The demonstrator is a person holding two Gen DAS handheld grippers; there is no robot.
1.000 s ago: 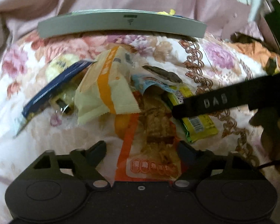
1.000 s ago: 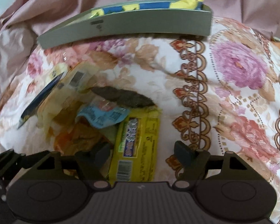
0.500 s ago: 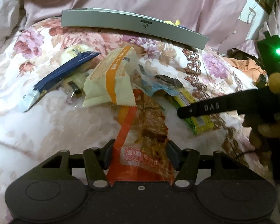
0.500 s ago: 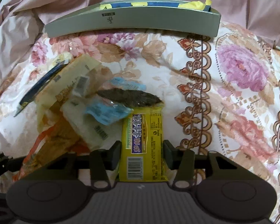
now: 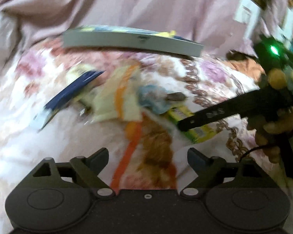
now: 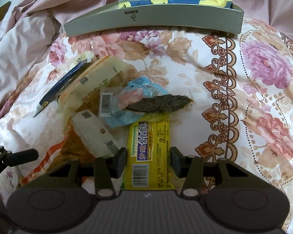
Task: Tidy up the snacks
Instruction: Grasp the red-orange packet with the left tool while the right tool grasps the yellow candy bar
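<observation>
My right gripper point(image 6: 148, 159) pinches a yellow snack packet point(image 6: 149, 152) lying on the floral bedspread point(image 6: 244, 101), at the near edge of a pile of snack wrappers. My left gripper point(image 5: 147, 155) is spread wide over an orange-striped clear packet point(image 5: 150, 156). A grey tray point(image 6: 152, 22) sits beyond the pile.

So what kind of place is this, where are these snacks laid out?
Most likely a bedroom, with the snacks on a bed. They lie on a soft floral quilt, crumpled pink bedding is bunched behind it, and a grey tray sits on the fabric, with no hard table in view.
</observation>
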